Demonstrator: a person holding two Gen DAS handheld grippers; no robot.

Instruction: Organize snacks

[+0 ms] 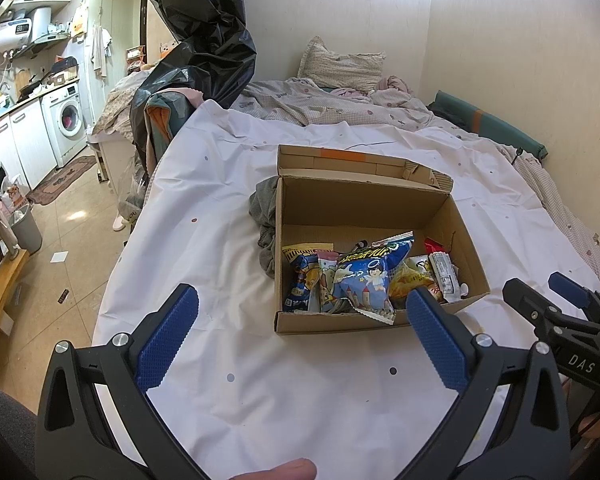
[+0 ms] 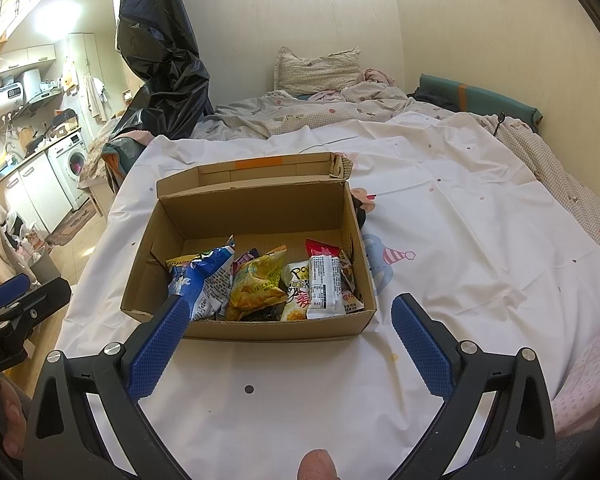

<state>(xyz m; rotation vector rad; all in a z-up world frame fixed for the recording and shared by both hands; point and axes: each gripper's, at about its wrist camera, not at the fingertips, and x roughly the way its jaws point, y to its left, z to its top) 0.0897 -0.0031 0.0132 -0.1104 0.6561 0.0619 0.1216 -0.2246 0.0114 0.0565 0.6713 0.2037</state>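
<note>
**Handling Notes: Snack Packets in the Open Carton**

**Location.** The brown corrugated cardboard box [image 1: 380,320] sits on the white dotted bed sheet [image 1: 300,392], lid flap folded back. All visible snack packets lie in its near half, leaning on each other; the far half is bare. No loose snacks show on the sheet.

**Tool state.** The left gripper [image 1: 300,336] and the right gripper [image 2: 288,340] both hover just short of the box's near wall, jaws spread wide apart, nothing held.

**Contents.**
- Blue foil packet with a cartoon angel [image 1: 366,280]: largest, uppermost, crimped bottom edge overhanging the near wall.
- Yellow crinkled chip bag [image 2: 256,284]: centre.
- White rectangular wrapped bar with printed text [image 2: 326,284]: right side, standing on end.

**Handling judgement.**
1. All packets are likely light; the grip needs little force.
2. The foil and film are probably slippery and soft. Air-filled bags will deform, and the chips inside may crush under a hard squeeze.
3. Take hold at the crimped seam or a corner, not across the puffed middle.
4. The white bar looks firmer and can be clamped across its width.
5. The box is stiff but light; it may slide on the sheet if pushed.
</note>
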